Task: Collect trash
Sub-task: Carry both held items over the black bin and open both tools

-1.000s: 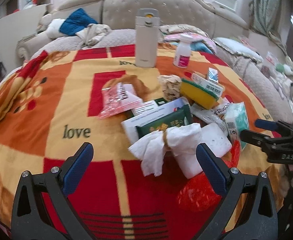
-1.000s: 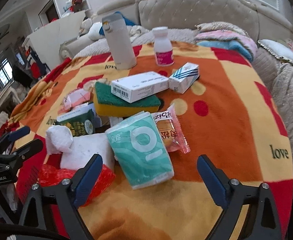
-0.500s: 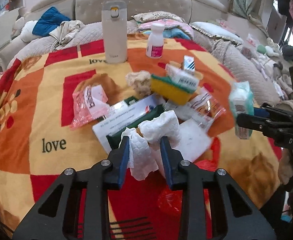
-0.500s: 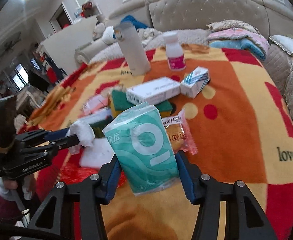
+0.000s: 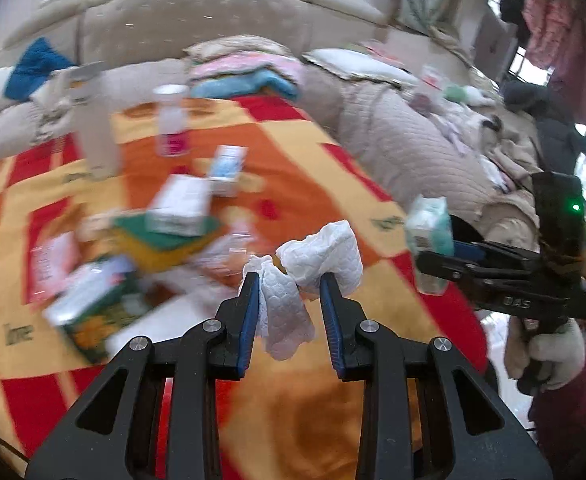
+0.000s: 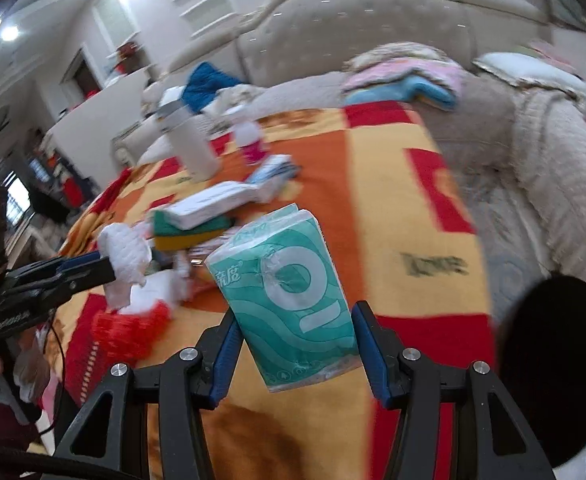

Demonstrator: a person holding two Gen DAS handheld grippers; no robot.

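My left gripper [image 5: 289,280] is shut on a crumpled white paper towel [image 5: 317,260], lifted above the red, orange and yellow blanket [image 5: 333,420]. That towel [image 6: 127,256] and the left gripper [image 6: 97,266] show at the left in the right wrist view. My right gripper [image 6: 295,312] is shut on a teal tissue pack [image 6: 293,300], held up off the table. The same pack [image 5: 429,232] sits in the right gripper [image 5: 437,256] at the right of the left wrist view.
On the table lie a green and yellow sponge [image 6: 193,236] under a white box [image 6: 213,204], a red net bag [image 6: 129,328], a white flask [image 6: 191,144], a pink-labelled bottle [image 6: 249,140] and snack packets [image 5: 53,268]. A beige sofa [image 6: 373,40] rings the table. A black round thing [image 6: 557,364] sits low right.
Both grippers closed from wide open, the left on the paper towel and the right on the tissue pack. Both then lifted their loads and swung to the right, away from the pile.
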